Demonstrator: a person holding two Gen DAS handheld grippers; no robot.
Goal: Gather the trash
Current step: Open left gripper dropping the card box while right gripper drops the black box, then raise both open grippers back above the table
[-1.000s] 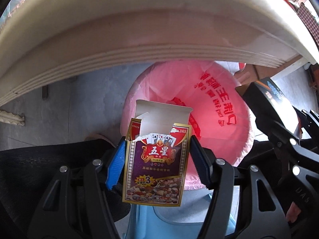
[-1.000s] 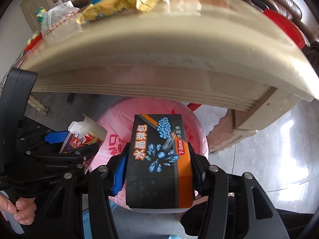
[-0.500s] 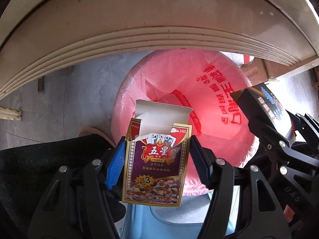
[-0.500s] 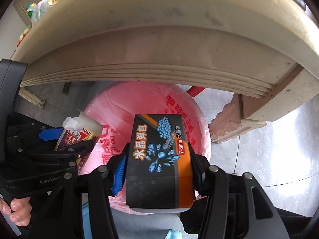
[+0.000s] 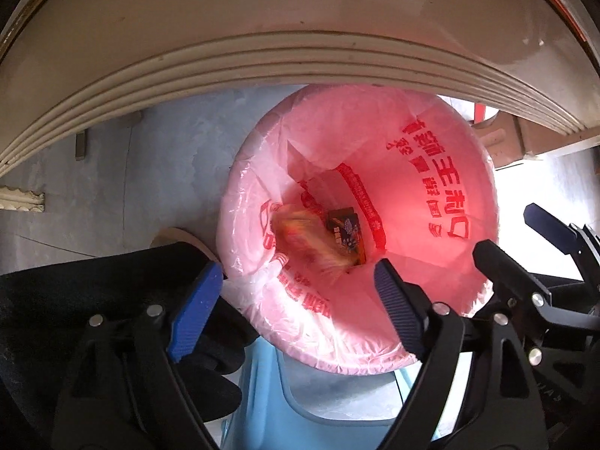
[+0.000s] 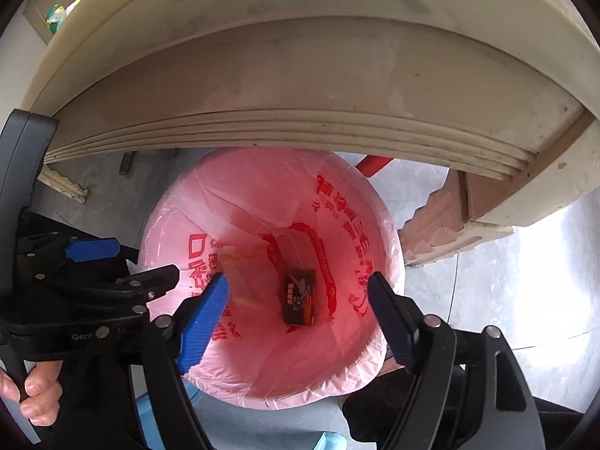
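Note:
A bin lined with a pink bag (image 5: 442, 172) stands on the floor under the table edge; it also shows in the right wrist view (image 6: 262, 195). The black and orange box (image 6: 299, 296) lies at the bottom of the bag and also shows in the left wrist view (image 5: 347, 230). The playing-card box (image 5: 311, 243) is a blur falling inside the bag, also seen in the right wrist view (image 6: 240, 277). My left gripper (image 5: 296, 281) is open and empty over the bin's near rim. My right gripper (image 6: 296, 292) is open and empty over the bin.
The cream table edge (image 5: 262, 52) overhangs the bin close above. A carved table leg (image 6: 442, 221) stands right of the bin. A light blue stool (image 5: 330, 405) sits below the grippers. Grey floor (image 5: 157, 172) lies to the left.
Both grippers opened and let go. The card box and the black and orange box dropped into the pink bag. Both views moved closer over the bin.

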